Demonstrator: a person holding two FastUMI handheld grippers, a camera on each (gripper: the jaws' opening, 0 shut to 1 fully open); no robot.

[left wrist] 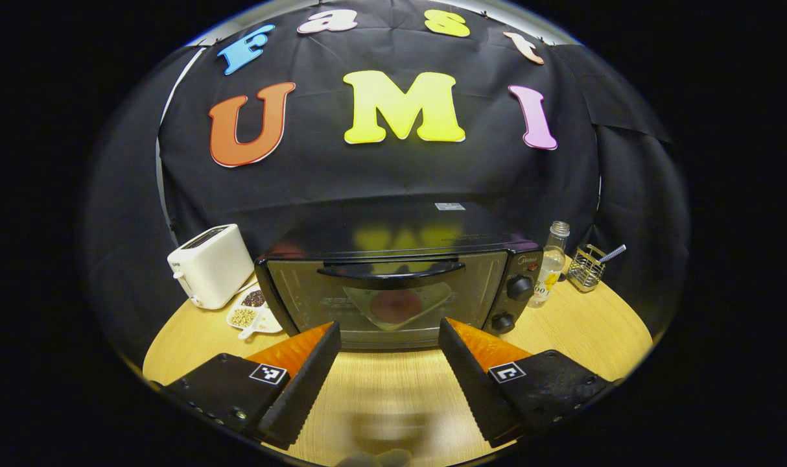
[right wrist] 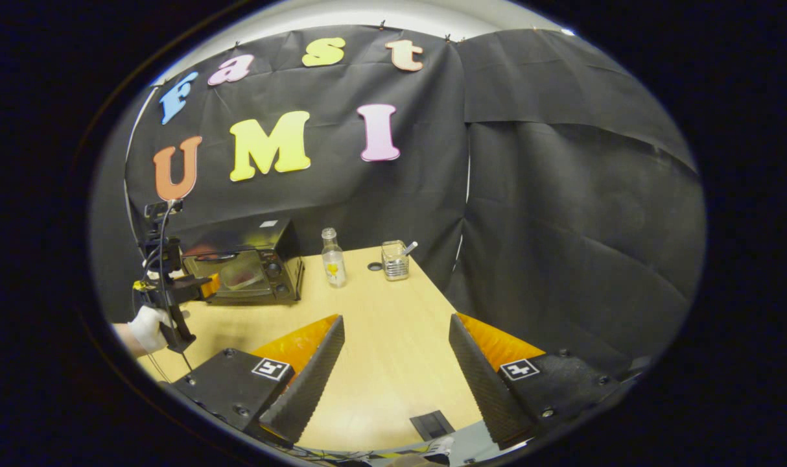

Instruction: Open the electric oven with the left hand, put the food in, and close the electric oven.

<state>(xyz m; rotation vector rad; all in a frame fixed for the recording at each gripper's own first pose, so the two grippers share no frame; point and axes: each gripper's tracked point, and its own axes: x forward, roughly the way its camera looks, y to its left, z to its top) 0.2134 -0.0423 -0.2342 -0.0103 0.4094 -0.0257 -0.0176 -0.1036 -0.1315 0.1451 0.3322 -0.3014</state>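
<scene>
Table (left wrist: 581,331): wooden top, carrying everything listed below.

Oven (left wrist: 393,279): sitting at the back of the table against the wall, door shut, its handle (left wrist: 390,271) running across the top of the glass and two knobs (left wrist: 518,287) stacked on its right. It is also showing far left in the right gripper view (right wrist: 244,269).

Food (left wrist: 397,306): a round reddish piece on a pale plate, showing through the door glass; whether inside or reflected cannot be told.

Toaster (left wrist: 211,264): white, standing left of the oven.

Dish (left wrist: 254,310): white, divided, lying between toaster and oven, holding dark and pale grains.

Bottle (left wrist: 550,264): clear, standing just right of the oven.

Rack (left wrist: 587,267): small wire holder, right of the bottle.

Left gripper (left wrist: 388,350): fingers spread wide, holding nothing, facing the oven door without touching it; a gloved hand (right wrist: 148,327) is gripping it.

Right gripper (right wrist: 397,353): fingers parted, holding nothing, hovering over bare table well apart from the oven.
</scene>
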